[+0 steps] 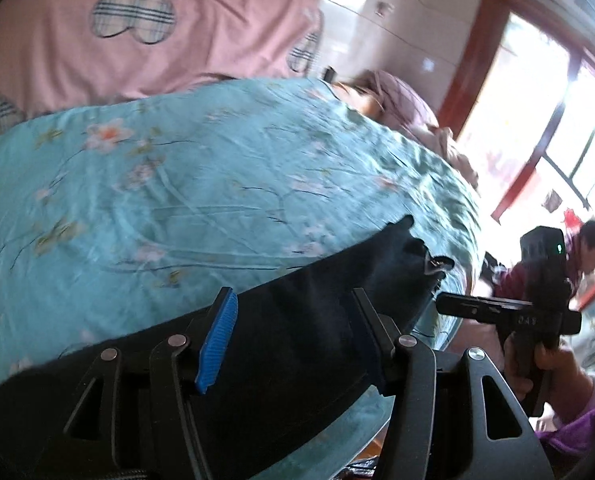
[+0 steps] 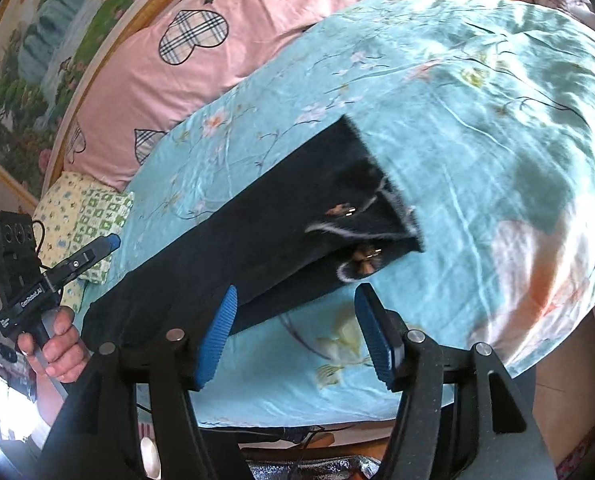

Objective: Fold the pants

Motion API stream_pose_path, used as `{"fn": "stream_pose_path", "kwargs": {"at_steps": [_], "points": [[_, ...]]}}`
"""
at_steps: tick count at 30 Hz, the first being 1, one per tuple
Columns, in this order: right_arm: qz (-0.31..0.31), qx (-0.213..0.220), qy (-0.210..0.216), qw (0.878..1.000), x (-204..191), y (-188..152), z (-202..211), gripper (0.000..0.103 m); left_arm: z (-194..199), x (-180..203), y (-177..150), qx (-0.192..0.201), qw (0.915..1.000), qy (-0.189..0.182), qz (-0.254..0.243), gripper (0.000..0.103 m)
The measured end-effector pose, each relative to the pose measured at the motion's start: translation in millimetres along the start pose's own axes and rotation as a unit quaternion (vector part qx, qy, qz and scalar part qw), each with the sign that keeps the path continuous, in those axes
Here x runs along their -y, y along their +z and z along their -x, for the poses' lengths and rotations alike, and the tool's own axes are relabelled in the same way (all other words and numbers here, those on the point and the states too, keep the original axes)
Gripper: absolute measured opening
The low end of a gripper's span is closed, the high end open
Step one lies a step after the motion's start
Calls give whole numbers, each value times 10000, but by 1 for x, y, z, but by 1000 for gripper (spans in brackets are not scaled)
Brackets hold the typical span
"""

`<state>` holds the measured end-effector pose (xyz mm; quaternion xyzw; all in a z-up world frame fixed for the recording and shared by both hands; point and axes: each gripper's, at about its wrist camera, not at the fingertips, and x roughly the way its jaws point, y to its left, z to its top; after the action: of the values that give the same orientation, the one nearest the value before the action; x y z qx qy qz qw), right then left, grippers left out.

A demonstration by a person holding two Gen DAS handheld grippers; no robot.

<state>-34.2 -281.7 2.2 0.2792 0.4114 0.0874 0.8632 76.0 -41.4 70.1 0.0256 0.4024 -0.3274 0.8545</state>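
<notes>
Here the dark navy cloth pants [image 2: 265,236] lie on the turquoise floral bedsheet [image 2: 477,100]; the left gripper [image 1: 293,340] and right gripper [image 2: 295,332] both gape empty, so a shallow pinch risks dragging only one layer.

Readable markings are limited to the two hand-held grippers.

1. Left hand-held gripper [image 2: 113,242], as seen from the right wrist view: a white label on the side of the black body, above the handle, reads approximately "GenRobot.AI". A second, smaller white marking lower on the same body is too small to read.

2. Right hand-held gripper [image 1: 443,304], as seen from the left wrist view: faint characters on the black body, possibly "048"; the reading is uncertain.
</notes>
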Motion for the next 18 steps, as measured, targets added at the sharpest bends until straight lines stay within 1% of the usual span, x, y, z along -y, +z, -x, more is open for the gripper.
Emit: {"fn": "stream_pose_path", "kwargs": {"at_steps": [6,9,14,18], "points": [[-285,101,38,9995,10,3,1,63,-22,16,16,-191,9991,-149,-351,60],[-383,147,69,9991,13,5,0,63,-32,20,24,-253,9985,-177,-442,60],[-568,208,107,9981,20,6,-3,63,-49,25,34,-438,9970,-324,-556,60],[-756,391,111,9963,25,9,-1,63,-69,33,42,-668,9942,-460,-712,60]]}}
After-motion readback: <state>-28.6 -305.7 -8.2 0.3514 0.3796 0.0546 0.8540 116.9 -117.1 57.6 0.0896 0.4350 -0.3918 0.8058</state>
